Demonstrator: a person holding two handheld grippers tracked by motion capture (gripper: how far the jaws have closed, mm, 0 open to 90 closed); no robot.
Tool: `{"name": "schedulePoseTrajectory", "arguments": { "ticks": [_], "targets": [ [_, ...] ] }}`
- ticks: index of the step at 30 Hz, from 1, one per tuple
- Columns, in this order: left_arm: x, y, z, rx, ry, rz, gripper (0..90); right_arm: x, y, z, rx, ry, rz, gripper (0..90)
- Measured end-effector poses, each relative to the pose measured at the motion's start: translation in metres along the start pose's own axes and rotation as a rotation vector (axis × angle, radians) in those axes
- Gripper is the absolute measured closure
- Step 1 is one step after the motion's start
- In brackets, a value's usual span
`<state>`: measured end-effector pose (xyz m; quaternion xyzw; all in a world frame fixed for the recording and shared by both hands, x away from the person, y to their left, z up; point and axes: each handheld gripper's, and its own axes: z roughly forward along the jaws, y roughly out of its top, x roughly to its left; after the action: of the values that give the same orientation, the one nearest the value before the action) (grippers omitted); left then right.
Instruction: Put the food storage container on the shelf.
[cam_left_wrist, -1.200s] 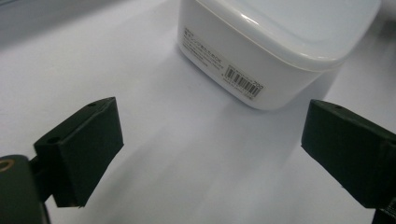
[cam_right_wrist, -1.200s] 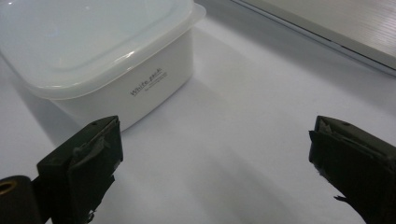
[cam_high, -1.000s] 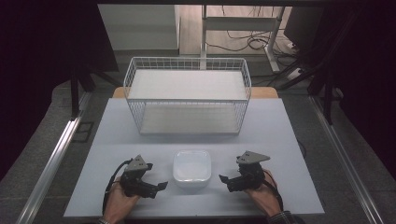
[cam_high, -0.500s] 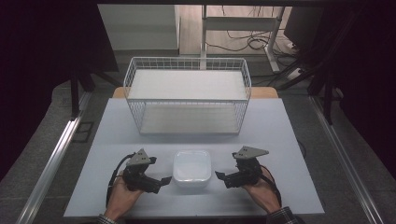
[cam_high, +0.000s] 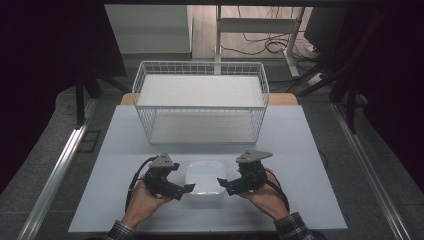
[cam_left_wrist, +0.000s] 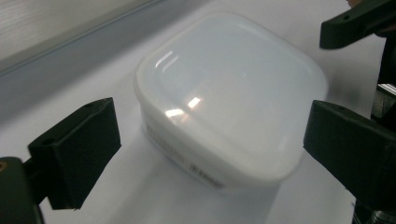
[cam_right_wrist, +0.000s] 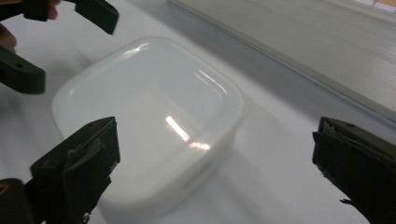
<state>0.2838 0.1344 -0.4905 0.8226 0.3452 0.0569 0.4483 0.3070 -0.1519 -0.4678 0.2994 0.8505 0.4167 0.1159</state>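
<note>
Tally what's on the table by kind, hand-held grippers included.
White lidded container: 1
White wire basket: 1
Hand-held gripper: 2, the left hand-held gripper and the right hand-held gripper, both open, one on each side of the container
Total: 4

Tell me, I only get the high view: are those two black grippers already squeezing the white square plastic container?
Observer: No. In the left gripper view the left gripper is wide open, its jaws apart from the white square plastic container.
Operator: And the other one?
Observer: The right gripper is open too, touching nothing.
Operator: Anything written on the box?
Observer: A label strip runs along its side wall, too blurred to read.
</note>
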Motion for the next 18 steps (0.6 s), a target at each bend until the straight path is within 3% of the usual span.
{"name": "schedulePoseTrajectory", "arguments": {
  "ticks": [4, 9, 14, 15, 18],
  "targets": [
    [0.002, 0.004, 0.008, 0.004, 0.002, -0.005, 6.1, 0.004, 0.01, 0.01, 0.014, 0.019, -0.002, 5.4],
    [0.004, -0.004, 0.017, 0.03, -0.002, -0.021, 6.6, 0.005, 0.007, 0.017, 0.03, 0.026, 0.013, 7.7],
    [0.01, -0.01, 0.02, 0.011, -0.085, -0.083, 8.5, 0.001, -0.003, 0.022, 0.082, 0.057, 0.055, 10.6],
    [0.01, -0.011, 0.02, 0.011, -0.109, -0.089, 9.8, 0.001, -0.005, 0.023, 0.089, 0.08, 0.066, 11.7],
    [0.008, -0.014, 0.017, 0.011, -0.128, -0.102, 14.8, 0.0, -0.008, 0.023, 0.105, 0.15, 0.127, 15.8]
  ]
}}
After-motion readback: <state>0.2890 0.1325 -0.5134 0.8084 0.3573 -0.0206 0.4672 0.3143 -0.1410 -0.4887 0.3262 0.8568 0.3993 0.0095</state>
